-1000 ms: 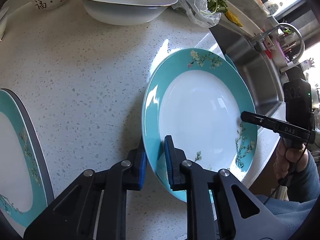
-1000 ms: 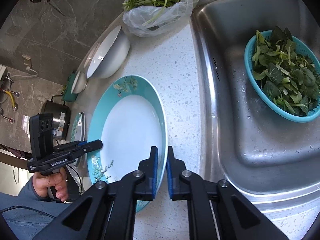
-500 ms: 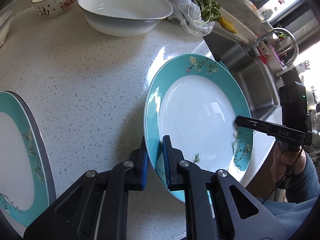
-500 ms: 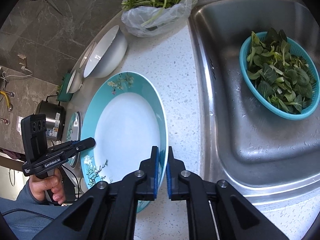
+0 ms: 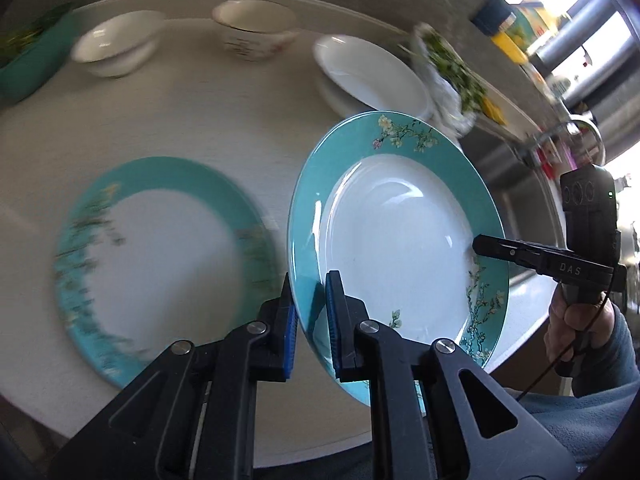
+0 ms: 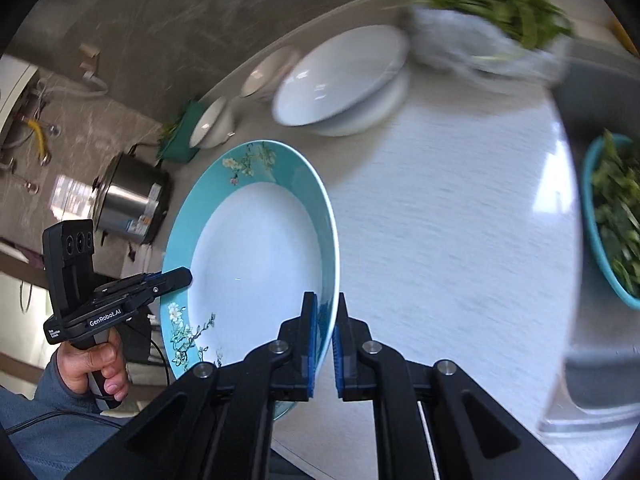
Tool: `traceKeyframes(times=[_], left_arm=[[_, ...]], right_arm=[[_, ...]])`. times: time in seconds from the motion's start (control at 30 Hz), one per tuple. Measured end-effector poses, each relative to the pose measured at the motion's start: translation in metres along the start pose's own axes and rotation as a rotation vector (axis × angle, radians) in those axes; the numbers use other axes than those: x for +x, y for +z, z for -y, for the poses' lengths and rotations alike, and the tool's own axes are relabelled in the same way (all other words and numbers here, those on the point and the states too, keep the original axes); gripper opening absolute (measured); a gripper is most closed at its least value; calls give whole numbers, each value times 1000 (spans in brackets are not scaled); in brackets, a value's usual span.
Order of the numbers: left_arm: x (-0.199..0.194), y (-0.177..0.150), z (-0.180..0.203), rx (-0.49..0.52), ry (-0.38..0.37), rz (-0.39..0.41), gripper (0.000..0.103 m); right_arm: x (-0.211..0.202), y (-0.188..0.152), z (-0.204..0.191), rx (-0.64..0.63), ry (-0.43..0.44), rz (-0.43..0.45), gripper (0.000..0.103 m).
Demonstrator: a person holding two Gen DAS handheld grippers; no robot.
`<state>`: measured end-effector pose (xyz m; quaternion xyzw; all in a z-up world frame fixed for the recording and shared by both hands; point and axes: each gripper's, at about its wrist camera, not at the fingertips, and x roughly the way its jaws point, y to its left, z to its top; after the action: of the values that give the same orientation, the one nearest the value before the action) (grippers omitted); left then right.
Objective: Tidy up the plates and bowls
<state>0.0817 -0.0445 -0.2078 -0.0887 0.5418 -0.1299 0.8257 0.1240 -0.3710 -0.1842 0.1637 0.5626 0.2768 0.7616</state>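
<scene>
A teal-rimmed plate [image 5: 400, 240] [image 6: 256, 248] with a white centre and flower sprigs hangs tilted above the counter, held by both grippers. My left gripper [image 5: 310, 288] is shut on its near-left rim. My right gripper [image 6: 325, 308] is shut on the opposite rim, and shows in the left wrist view as a black tool [image 5: 548, 260] in a hand. A second matching plate [image 5: 160, 256] lies flat on the counter to the left, blurred. At the back stand a wide white bowl [image 5: 372, 76] [image 6: 340, 80], a flowered bowl [image 5: 252, 32] and a small white bowl [image 5: 116, 48].
A bag of greens [image 5: 448, 76] [image 6: 488, 12] sits at the back by the sink [image 5: 520, 184]. A teal basket of leaves [image 6: 616, 220] lies in the sink. A steel cooker [image 6: 132, 200] stands far left. A green tray [image 5: 28, 60] is at the back left.
Both grippers have lifted the plate off the counter and carried it left, towards the second plate, which now lies fully in the left wrist view. The sink has slid to the right edge.
</scene>
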Motion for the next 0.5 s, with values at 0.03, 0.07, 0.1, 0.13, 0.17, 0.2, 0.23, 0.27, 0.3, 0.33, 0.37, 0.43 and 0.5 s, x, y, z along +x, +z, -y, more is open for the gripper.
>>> traceKeyframes(times=[0.03, 0.07, 0.1, 0.13, 0.17, 0.2, 0.23, 0.27, 0.3, 0.33, 0.37, 0.43, 0.5], left_arm=[[-6, -1, -10, -10, 15, 9, 12], [-17, -3, -28, -28, 41, 25, 12], [-22, -5, -40, -42, 56, 33, 13], [-27, -6, -55, -60, 74, 39, 13], [-31, -8, -70, -77, 91, 43, 13], [-35, -10, -88, -99, 106, 46, 14], [-36, -12, -101, -110, 111, 48, 14], [-37, -13, -112, -117, 122, 48, 14], [-38, -13, -124, -123, 131, 45, 15], [-38, -15, -134, -127, 134, 44, 15], [-37, -17, -142, -129, 136, 42, 15], [-35, -18, -157, -125, 141, 35, 15], [-31, -18, -168, -116, 152, 26, 16]], right_arm=[[10, 5, -12, -18, 7, -11, 9], [21, 10, -25, -41, 15, -23, 9], [34, 16, -40, -67, 22, -37, 9], [45, 20, -52, -88, 26, -48, 9], [56, 24, -62, -106, 28, -58, 9], [68, 27, -72, -122, 29, -69, 9], [82, 31, -83, -135, 25, -81, 9], [91, 32, -89, -140, 21, -87, 9], [100, 35, -96, -146, 17, -95, 9], [112, 36, -102, -149, 9, -102, 10], [118, 38, -105, -148, 2, -108, 10], [131, 38, -108, -140, -14, -123, 10], [139, 38, -113, -139, -35, -130, 10]])
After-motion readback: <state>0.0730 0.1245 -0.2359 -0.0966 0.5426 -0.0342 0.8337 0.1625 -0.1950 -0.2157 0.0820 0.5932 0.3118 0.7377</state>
